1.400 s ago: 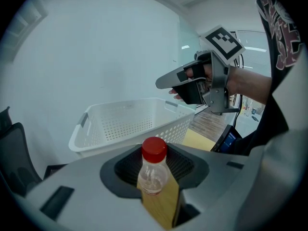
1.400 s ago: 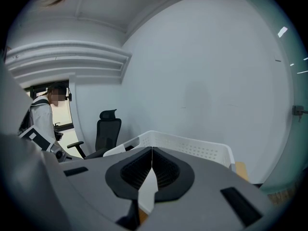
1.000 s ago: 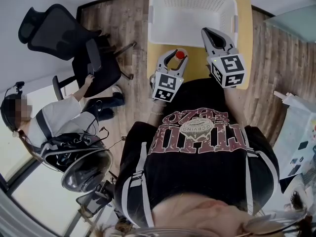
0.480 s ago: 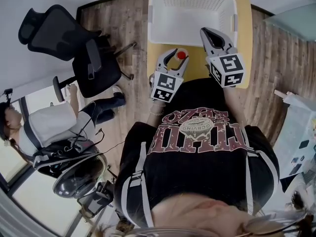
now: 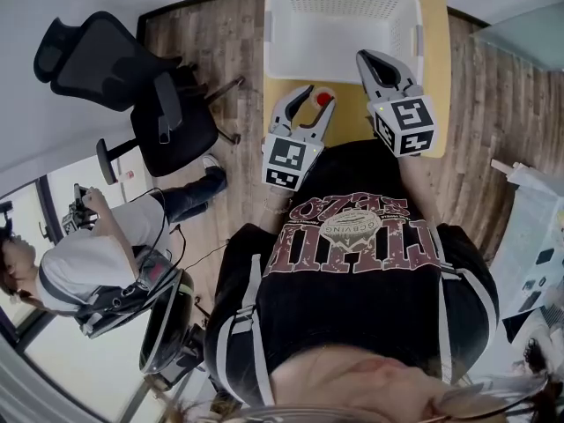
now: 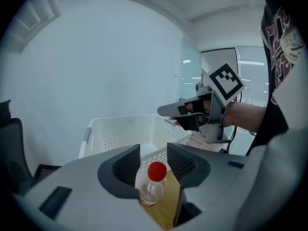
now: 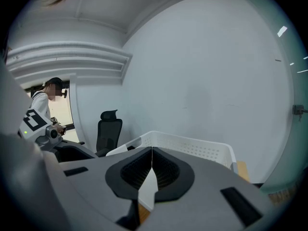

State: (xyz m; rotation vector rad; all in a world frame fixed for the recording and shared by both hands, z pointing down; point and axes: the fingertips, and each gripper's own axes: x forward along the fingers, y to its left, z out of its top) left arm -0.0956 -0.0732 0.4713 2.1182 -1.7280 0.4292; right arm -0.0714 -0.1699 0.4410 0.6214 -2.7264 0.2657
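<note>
Both forward: left gripper (image 5: 317,102), right gripper (image 5: 368,58).

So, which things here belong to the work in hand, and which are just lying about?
In hand: left gripper, open; red-capped bottle; white basket; right gripper, shut.
Lying about: office chair; seated person; wooden floor.

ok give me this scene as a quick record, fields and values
left gripper: open, jaws apart on either side of the bottle's cap
bottle: clear, red cap, upright on the table, not gripped
right gripper: shut, nothing between the jaws, held near the basket
basket: white, perforated, at the table's far end
table: small, yellow wooden top
surroundings: black office chair and a second person on the wooden floor
</note>
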